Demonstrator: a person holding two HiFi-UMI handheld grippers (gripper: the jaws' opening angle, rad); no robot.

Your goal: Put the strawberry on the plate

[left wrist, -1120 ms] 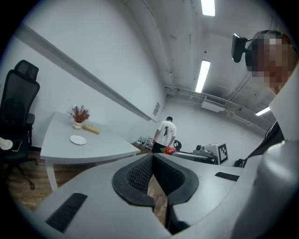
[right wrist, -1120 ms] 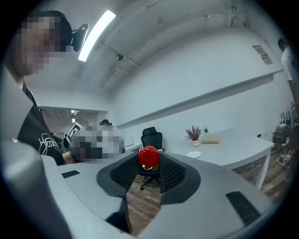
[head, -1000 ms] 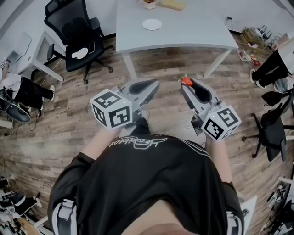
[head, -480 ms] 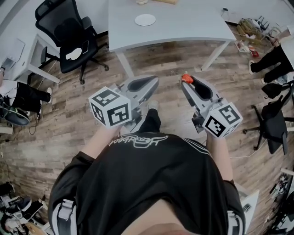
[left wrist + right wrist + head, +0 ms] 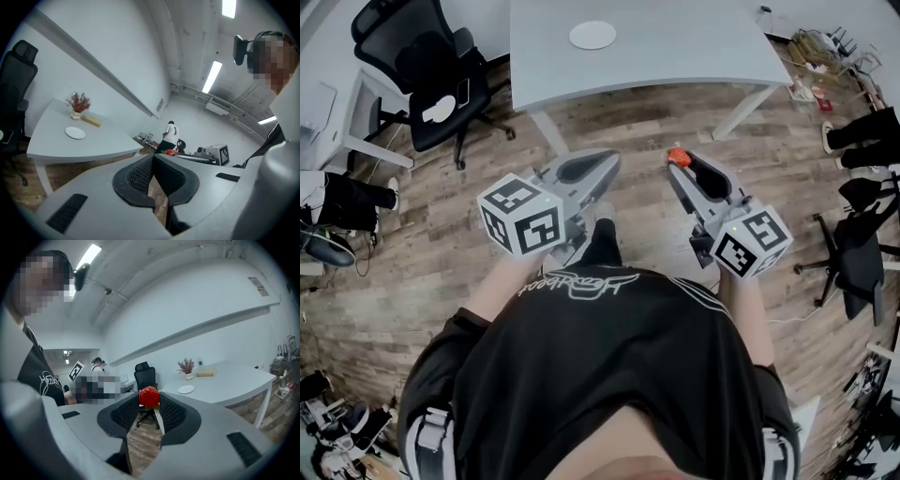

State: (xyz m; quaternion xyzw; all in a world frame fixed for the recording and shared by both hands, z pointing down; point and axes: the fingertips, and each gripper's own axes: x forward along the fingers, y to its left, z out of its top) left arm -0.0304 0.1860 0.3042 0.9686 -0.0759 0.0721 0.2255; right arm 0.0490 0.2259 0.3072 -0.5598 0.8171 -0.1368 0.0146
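My right gripper [image 5: 678, 159] is shut on a red strawberry [image 5: 677, 155], held at its tips above the wooden floor. In the right gripper view the strawberry [image 5: 149, 397] sits pinched between the black pads. The white plate [image 5: 592, 36] lies on a white table [image 5: 694, 56] ahead of me, and it also shows in the right gripper view as a small plate [image 5: 186, 389] and in the left gripper view as a plate [image 5: 75, 133]. My left gripper [image 5: 584, 169] is shut and holds nothing, level with the right one.
A black office chair [image 5: 431, 66] stands left of the table, another chair [image 5: 858, 262] at the right. On the table's far side are a vase of dried flowers [image 5: 77, 103] and a yellowish block [image 5: 91, 121]. Another person [image 5: 171, 133] stands far off.
The view has drifted a little, so the table and chair sit slightly further up and left. Both grippers keep their pose and the strawberry stays in the right one.
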